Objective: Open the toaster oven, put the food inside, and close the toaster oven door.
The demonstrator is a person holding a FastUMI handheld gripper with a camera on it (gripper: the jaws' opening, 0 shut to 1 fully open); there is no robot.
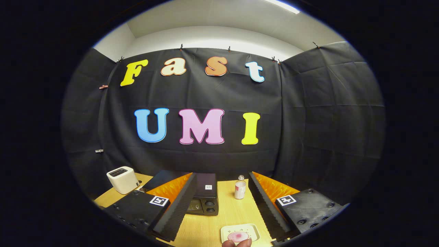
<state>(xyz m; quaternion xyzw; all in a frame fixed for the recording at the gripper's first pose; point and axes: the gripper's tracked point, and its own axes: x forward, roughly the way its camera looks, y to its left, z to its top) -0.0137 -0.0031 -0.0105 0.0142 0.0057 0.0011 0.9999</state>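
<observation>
My gripper (221,212) is open, its two fingers spread wide above the wooden table (233,212), with nothing between them. A black toaster oven (204,193) sits beyond the left finger, partly hidden by it; its door looks closed and its knobs face me. Close below, between the fingers, lies a small pale tray (240,232) holding a round pink piece of food (238,236). A person's fingertips (236,243) touch the near side of the tray.
A small bottle with a pale label (240,188) stands upright on the table just right of the oven, between the fingers. A white pop-up toaster (122,179) stands at the table's far left corner. Black cloth walls close the booth behind and on both sides.
</observation>
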